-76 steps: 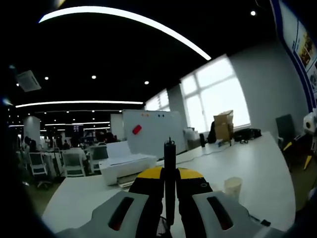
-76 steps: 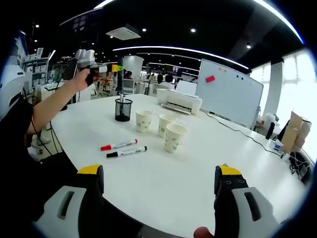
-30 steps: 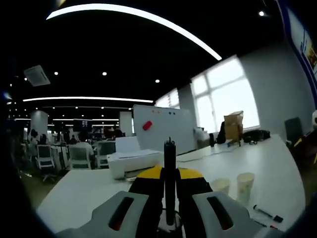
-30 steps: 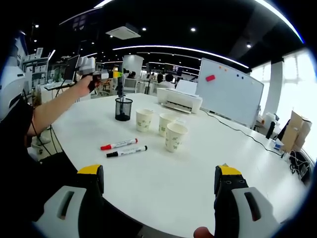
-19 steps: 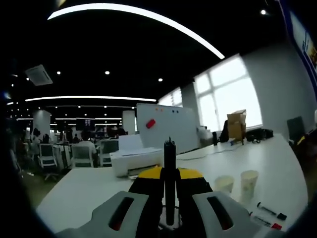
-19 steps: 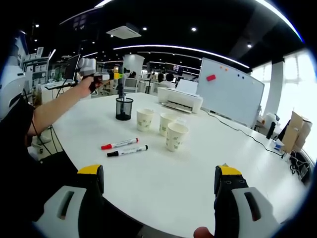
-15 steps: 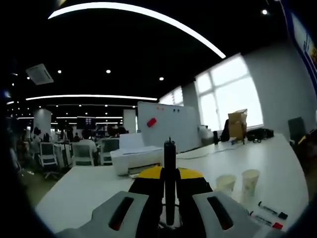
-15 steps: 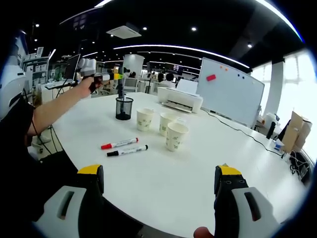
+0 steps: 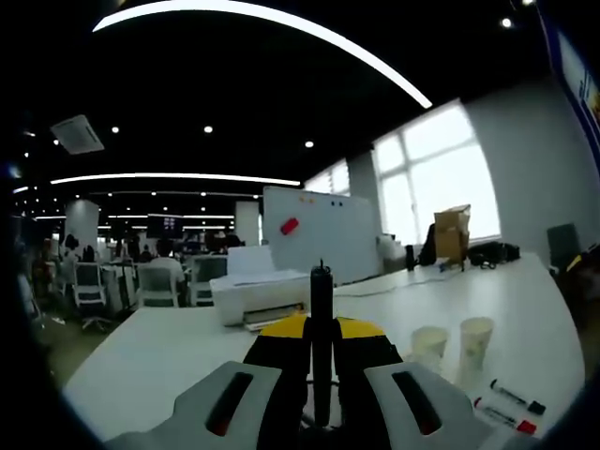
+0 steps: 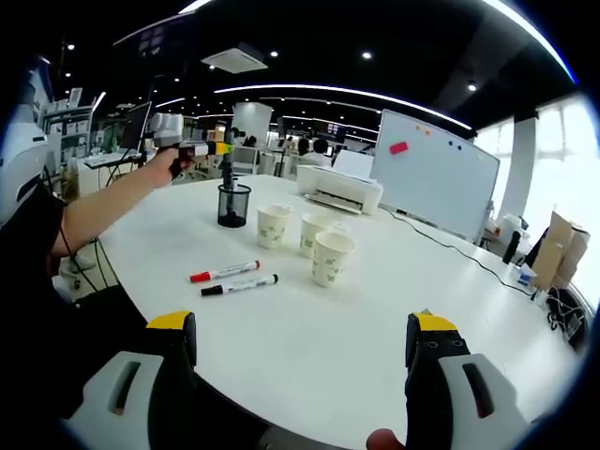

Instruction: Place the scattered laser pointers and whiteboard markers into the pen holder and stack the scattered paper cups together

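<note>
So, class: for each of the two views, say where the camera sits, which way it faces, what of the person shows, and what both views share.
Left gripper view: rides the left tool, shut on a dark pen, raised over the pen holder, facing the printer.
Right gripper view: rides the open right tool, low at the table edge, looking across it; the person's arm shows.
Shared: paper cups, markers, whiteboard, printer.

White table [image 10: 309, 328], black mesh pen holder [image 10: 232, 206], red-capped marker [image 10: 223, 273], black-capped marker [image 10: 239, 284], pale speckled cups [image 10: 332, 260].
</note>
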